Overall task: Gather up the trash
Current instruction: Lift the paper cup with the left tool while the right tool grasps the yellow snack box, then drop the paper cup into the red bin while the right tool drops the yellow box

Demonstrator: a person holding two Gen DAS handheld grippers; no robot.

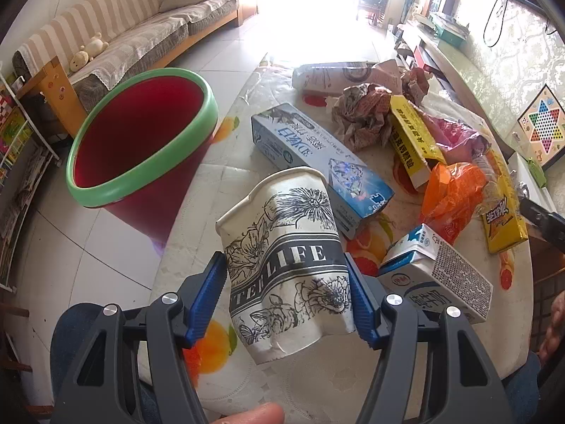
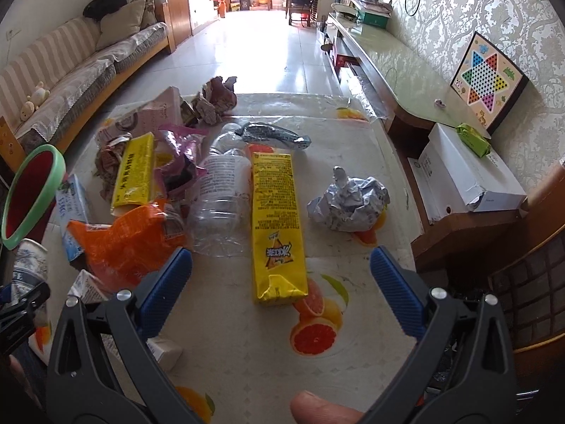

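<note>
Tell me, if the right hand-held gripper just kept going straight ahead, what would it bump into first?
Probably the yellow pack: it lies lengthwise between the open fingers of the right hand-held gripper, its near end closest. Depth is hard to judge, so it might pass just above it.

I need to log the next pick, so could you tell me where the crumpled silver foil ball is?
In the right wrist view the crumpled silver foil ball lies on the table, right of the long yellow carton, apart from it.
</note>
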